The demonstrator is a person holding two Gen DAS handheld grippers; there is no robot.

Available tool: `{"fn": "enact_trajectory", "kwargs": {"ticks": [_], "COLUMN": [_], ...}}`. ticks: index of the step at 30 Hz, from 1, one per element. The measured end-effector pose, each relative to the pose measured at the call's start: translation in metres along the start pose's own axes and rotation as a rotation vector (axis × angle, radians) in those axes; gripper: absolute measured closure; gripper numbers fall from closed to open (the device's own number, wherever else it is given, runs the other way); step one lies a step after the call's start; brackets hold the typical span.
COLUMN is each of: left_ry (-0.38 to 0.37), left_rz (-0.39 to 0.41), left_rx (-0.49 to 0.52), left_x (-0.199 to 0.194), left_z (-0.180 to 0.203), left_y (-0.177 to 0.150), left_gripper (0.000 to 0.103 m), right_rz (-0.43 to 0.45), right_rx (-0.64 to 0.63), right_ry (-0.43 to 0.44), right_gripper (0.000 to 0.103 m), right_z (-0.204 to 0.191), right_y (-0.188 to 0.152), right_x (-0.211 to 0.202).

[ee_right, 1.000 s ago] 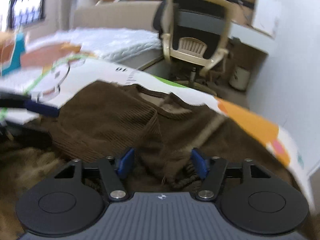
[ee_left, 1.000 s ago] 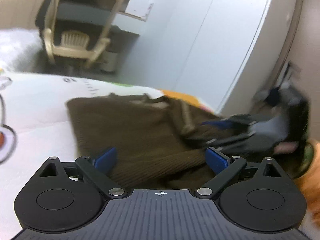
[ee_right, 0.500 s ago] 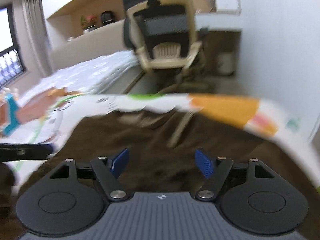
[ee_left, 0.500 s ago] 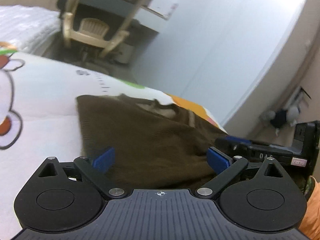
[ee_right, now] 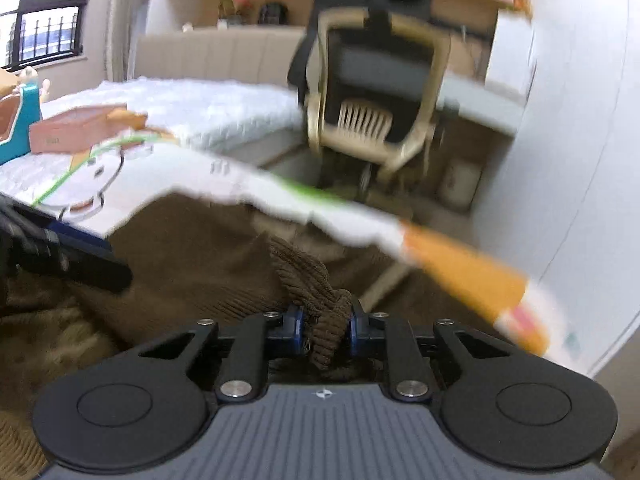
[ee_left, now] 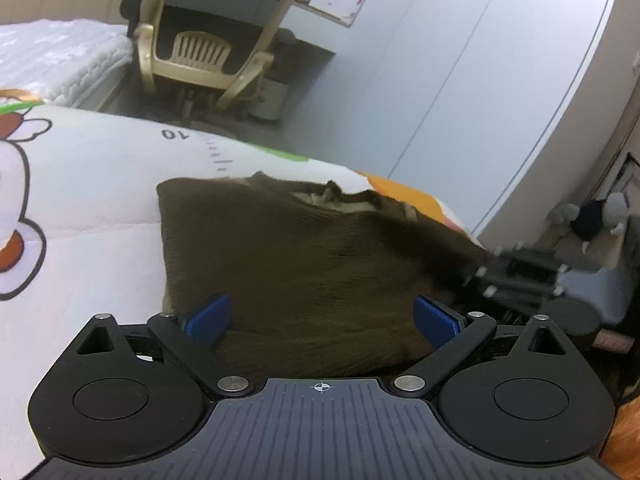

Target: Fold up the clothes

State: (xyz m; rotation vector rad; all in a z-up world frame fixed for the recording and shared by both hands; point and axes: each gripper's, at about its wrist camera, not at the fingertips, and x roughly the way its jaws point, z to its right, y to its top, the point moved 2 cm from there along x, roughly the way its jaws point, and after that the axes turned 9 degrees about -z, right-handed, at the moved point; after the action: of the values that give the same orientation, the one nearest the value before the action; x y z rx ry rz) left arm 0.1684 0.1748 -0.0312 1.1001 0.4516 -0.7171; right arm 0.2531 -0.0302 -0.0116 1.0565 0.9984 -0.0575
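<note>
A dark brown ribbed sweater (ee_left: 304, 264) lies on a white cartoon-print quilt (ee_left: 80, 200), collar toward the far edge. My left gripper (ee_left: 322, 318) hovers open over the sweater's near part, blue pads wide apart with nothing pinched. In the right wrist view, my right gripper (ee_right: 325, 326) is shut on a bunched ribbed fold of the brown sweater (ee_right: 308, 280), which rises between the blue pads. The right gripper (ee_left: 524, 276) shows blurred at the sweater's right edge in the left wrist view. The left gripper (ee_right: 60, 256) appears at the left of the right wrist view.
A beige and black office chair (ee_left: 208, 36) stands beyond the bed's far edge, beside a desk and a small bin (ee_left: 268, 100). A white wardrobe (ee_left: 480, 80) fills the right. A white textured mattress (ee_right: 192, 108) and a brown box (ee_right: 80, 128) lie at the left.
My right gripper has shut on a fold of the sweater; it was open before. My left gripper stays open over the sweater, and its view has shifted a little.
</note>
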Motion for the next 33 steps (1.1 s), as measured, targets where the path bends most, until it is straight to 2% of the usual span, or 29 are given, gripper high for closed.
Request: {"fn": "enact_trajectory", "kwargs": {"ticks": [3, 4, 5, 6, 8, 9, 11, 13, 15, 18, 19, 22, 25, 27, 28, 29, 33], "left_ry": [-0.027, -0.028, -0.024, -0.021, -0.013, -0.008, 0.000, -0.005, -0.014, -0.015, -0.013, -0.008, -0.009, -0.011, -0.013, -0.016, -0.023], "left_rz": [0.015, 0.009, -0.002, -0.012, -0.030, -0.035, -0.039, -0.040, -0.035, -0.026, -0.024, -0.025, -0.031, -0.036, -0.039, -0.041, -0.031], "left_rx": [0.008, 0.009, 0.010, 0.010, 0.018, 0.026, 0.040, 0.037, 0.024, 0.021, 0.024, 0.022, 0.010, 0.004, 0.002, 0.000, 0.002], "left_x": [0.001, 0.004, 0.007, 0.010, 0.016, 0.017, 0.018, 0.019, 0.020, 0.021, 0.021, 0.020, 0.017, 0.015, 0.014, 0.013, 0.003], "left_z": [-0.001, -0.002, -0.003, -0.004, -0.006, -0.007, -0.006, -0.007, -0.009, -0.009, -0.009, -0.008, -0.008, -0.009, -0.009, -0.009, -0.009], "left_y": [0.001, 0.001, 0.000, -0.001, -0.002, -0.002, -0.002, -0.002, -0.003, -0.004, -0.004, -0.004, -0.004, -0.002, -0.002, -0.001, 0.001], "left_gripper": [0.002, 0.002, 0.002, 0.002, 0.002, 0.002, 0.001, 0.001, 0.000, 0.000, 0.000, 0.000, 0.000, 0.000, 0.000, 0.000, 0.000], "right_rz": [0.003, 0.004, -0.039, -0.068, -0.064, -0.034, 0.076, 0.152, 0.168, 0.099, 0.073, 0.046, 0.049, 0.053, 0.050, 0.064, 0.127], "right_rx": [0.001, 0.001, 0.045, 0.078, 0.176, 0.230, 0.307, 0.359, 0.458, 0.671, 0.738, 0.876, 0.985, 0.952, 0.909, 0.853, 0.625], "right_ry": [-0.027, -0.036, -0.035, -0.031, 0.014, 0.049, 0.052, -0.027, -0.110, -0.146, -0.142, -0.072, 0.061, 0.103, 0.116, 0.127, 0.172], "right_gripper": [0.082, 0.073, 0.067, 0.066, 0.061, 0.058, 0.038, 0.026, 0.025, 0.027, 0.031, 0.033, 0.033, 0.038, 0.049, 0.058, 0.075], "right_z": [0.010, 0.014, 0.021, 0.028, 0.046, 0.057, 0.081, 0.107, 0.138, 0.176, 0.183, 0.186, 0.193, 0.187, 0.182, 0.174, 0.139], "right_y": [0.017, 0.023, 0.021, 0.017, 0.008, 0.004, -0.006, -0.024, -0.054, -0.113, -0.132, -0.171, -0.194, -0.187, -0.176, -0.157, -0.080], "right_x": [0.006, 0.008, 0.021, 0.030, 0.024, 0.009, -0.040, -0.085, -0.121, -0.140, -0.141, -0.131, -0.115, -0.101, -0.094, -0.092, -0.085]}}
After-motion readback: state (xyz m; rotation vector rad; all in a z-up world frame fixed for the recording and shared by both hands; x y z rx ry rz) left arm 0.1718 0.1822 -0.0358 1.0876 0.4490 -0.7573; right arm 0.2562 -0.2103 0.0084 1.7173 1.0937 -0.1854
